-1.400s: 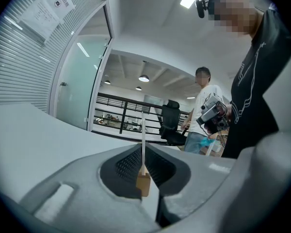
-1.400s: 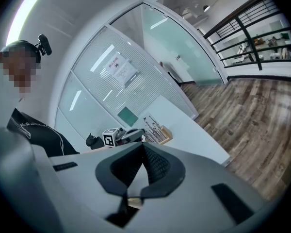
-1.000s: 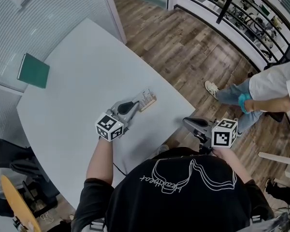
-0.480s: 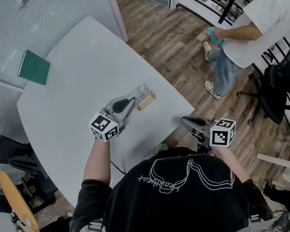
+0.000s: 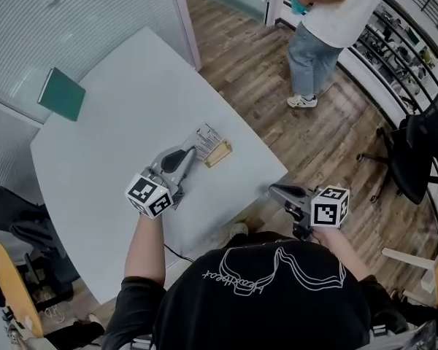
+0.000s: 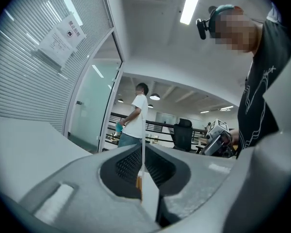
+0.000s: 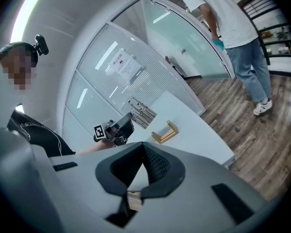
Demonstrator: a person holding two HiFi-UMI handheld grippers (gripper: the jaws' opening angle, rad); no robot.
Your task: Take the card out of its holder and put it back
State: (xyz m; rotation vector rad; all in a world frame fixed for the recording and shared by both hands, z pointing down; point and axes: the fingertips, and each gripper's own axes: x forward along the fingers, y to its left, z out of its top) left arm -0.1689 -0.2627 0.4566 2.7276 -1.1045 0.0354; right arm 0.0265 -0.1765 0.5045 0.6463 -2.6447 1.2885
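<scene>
Near right, off the bench (image 5: 109, 115) edge, right gripper (image 5: 274, 190) with fingers closed together on nothing; farther left, left gripper (image 5: 193, 152) with fingers clamped on the card (image 5: 207, 135), held in the air just beside the wooden holder (image 5: 219, 154) on the bench.

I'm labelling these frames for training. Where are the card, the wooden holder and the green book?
card (image 5: 207, 137): head view, middle of its printed face.
wooden holder (image 5: 219, 154): head view, middle of its top side.
green book (image 5: 61, 94): head view, centre of its cover.
</scene>
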